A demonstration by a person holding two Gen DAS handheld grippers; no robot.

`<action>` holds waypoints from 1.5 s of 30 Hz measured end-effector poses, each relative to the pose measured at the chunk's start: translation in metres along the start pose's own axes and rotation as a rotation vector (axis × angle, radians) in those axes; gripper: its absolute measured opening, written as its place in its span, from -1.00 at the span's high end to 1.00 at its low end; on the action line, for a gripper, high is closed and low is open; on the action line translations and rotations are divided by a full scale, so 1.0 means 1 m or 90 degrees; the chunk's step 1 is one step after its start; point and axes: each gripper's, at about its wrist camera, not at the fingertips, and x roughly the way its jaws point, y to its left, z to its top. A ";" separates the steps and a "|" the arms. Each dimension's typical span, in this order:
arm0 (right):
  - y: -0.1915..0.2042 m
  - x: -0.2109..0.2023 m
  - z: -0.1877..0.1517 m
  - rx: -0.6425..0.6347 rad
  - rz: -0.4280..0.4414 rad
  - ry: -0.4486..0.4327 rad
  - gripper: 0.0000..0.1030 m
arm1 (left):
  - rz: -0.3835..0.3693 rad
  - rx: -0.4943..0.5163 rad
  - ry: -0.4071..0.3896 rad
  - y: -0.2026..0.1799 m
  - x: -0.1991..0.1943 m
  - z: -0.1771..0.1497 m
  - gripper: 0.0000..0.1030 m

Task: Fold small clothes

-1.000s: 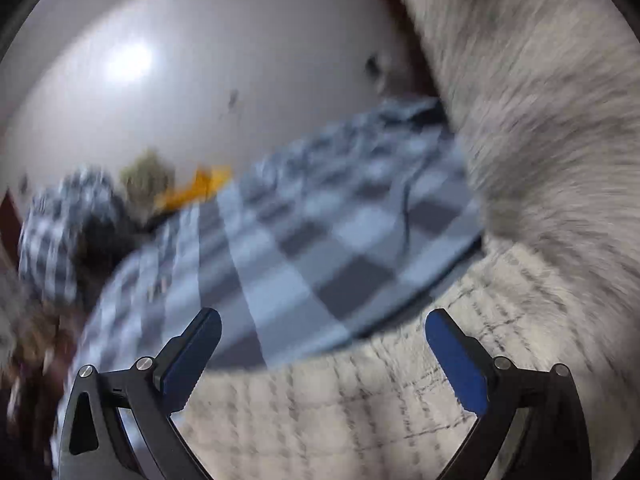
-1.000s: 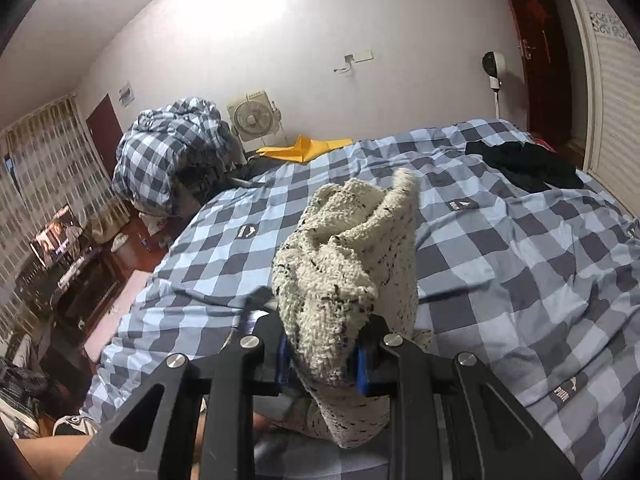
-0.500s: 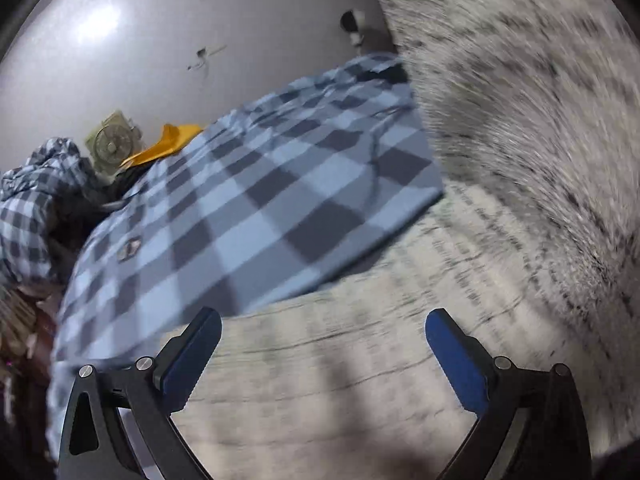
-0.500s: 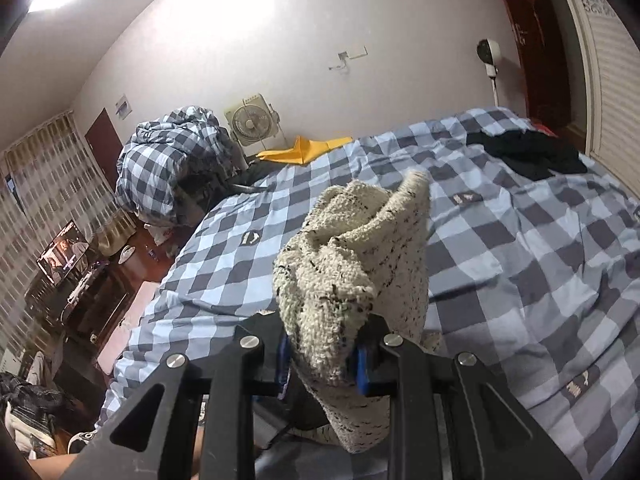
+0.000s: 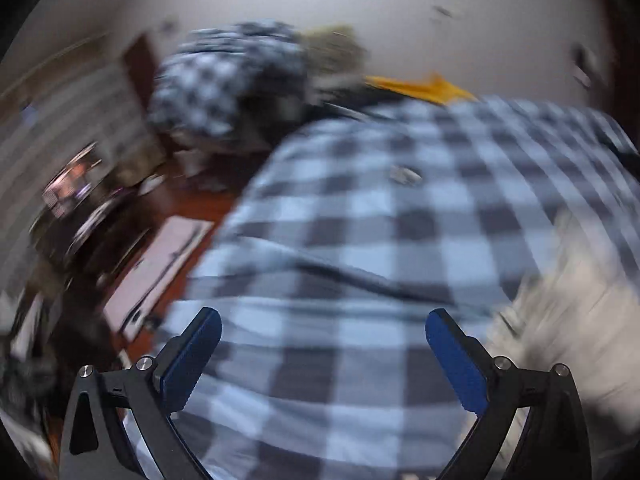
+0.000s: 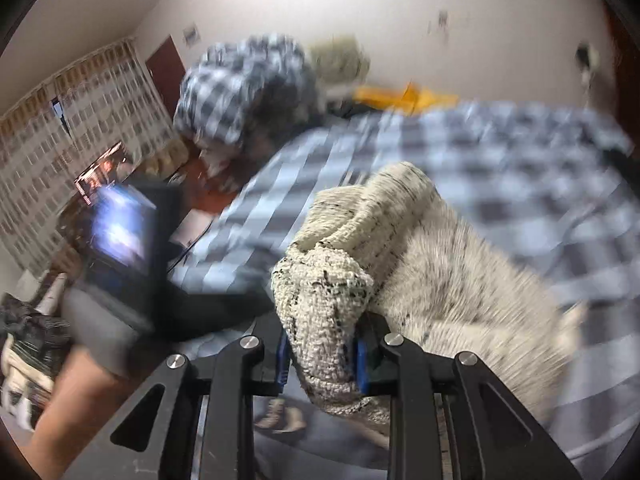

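Left gripper (image 5: 322, 354) gaping wide, empty, over checked bedspread (image 5: 400, 240); cream knit garment (image 5: 568, 300) blurred at three o'clock. Right gripper (image 6: 320, 360) clamped on bunched knit, trailing toward four o'clock. Best lowered flat, then smoothed before folding

- Cream knit garment (image 6: 420, 256), flecked with black, bunched up.
- Bed cover (image 5: 400, 240): blue, white and dark grey checks.
- Heaped cloth (image 6: 244, 88) behind: same blue-and-white check.
- Yellow-orange piece (image 5: 420, 86) by the pale wall (image 5: 360, 0).
- Right gripper (image 6: 320, 360): black frame, blue pads.
- Left gripper (image 5: 320, 356): black frame, blue pads.
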 end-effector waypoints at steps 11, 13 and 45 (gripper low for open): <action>-0.038 0.092 -0.036 0.055 0.125 0.155 0.05 | -0.157 -0.070 0.021 -0.010 0.003 0.002 -1.00; -0.054 0.048 -0.033 0.128 0.221 0.110 -0.55 | -0.163 -0.056 0.015 -0.021 -0.002 0.002 -1.00; -0.171 -0.067 -0.097 0.074 -0.216 0.370 -0.98 | -0.304 -0.024 0.132 -0.101 0.024 -0.033 -1.00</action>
